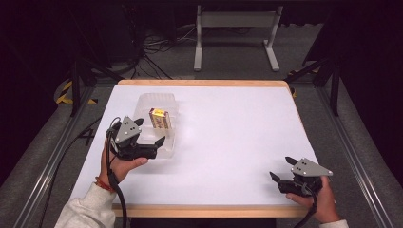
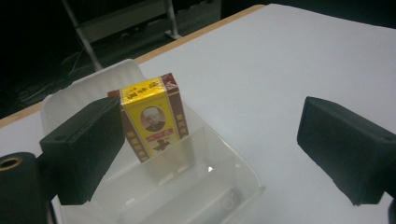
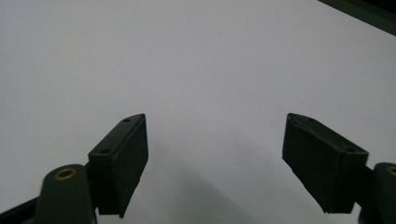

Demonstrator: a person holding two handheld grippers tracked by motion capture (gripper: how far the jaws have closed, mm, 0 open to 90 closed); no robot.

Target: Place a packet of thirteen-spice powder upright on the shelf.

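A small yellow and dark-red box (image 1: 159,118) with a portrait on its face stands upright inside a clear plastic container (image 1: 166,102) at the table's left. My left gripper (image 1: 149,132) is open at the container's near end, one jaw on each side of it. In the left gripper view the box (image 2: 152,116) stands just beyond the left jaw, inside the container (image 2: 233,168), and my left gripper (image 2: 210,135) holds nothing. My right gripper (image 1: 283,168) rests open near the front right corner, and in its own view the right gripper (image 3: 215,140) has bare white tabletop between its jaws.
The white table (image 1: 228,137) has a wooden rim. Beyond its far edge are a grey desk frame (image 1: 235,35) and cables on the floor. Metal rails run along both sides of the table.
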